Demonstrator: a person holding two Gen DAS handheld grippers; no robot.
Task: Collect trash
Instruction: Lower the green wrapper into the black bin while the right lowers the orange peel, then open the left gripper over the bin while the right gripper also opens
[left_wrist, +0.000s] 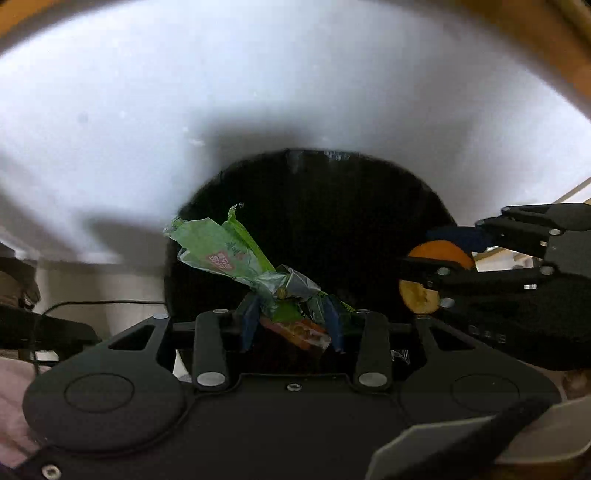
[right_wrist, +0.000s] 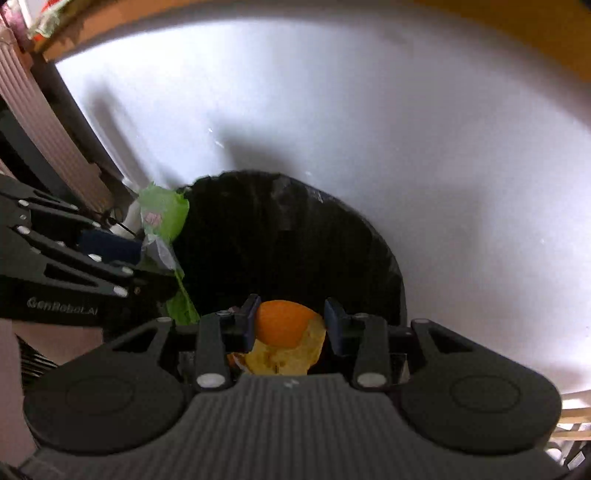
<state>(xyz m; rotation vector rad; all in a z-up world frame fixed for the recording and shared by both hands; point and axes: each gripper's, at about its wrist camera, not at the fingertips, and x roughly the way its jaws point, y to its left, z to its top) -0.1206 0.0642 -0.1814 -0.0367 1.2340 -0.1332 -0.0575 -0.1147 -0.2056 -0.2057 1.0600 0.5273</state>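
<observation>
A round bin lined with a black bag (left_wrist: 332, 221) gapes straight ahead of both grippers. My left gripper (left_wrist: 291, 321) is shut on a crumpled green wrapper (left_wrist: 221, 251), with an orange packet (left_wrist: 299, 334) bunched behind it, over the bin's near rim. From the right side of the left wrist view my right gripper (left_wrist: 436, 258) reaches in, holding orange peel (left_wrist: 439, 254). In the right wrist view the right gripper (right_wrist: 291, 325) is shut on that orange peel (right_wrist: 284, 332) above the black bag (right_wrist: 288, 240); the left gripper (right_wrist: 155, 258) and green wrapper (right_wrist: 162, 218) show at left.
A white wall or floor surface (left_wrist: 258, 92) fills the space behind the bin. A wooden edge (right_wrist: 110, 29) runs across the top. A ribbed pinkish panel (right_wrist: 48, 129) and a black cable (left_wrist: 92, 304) are at the left.
</observation>
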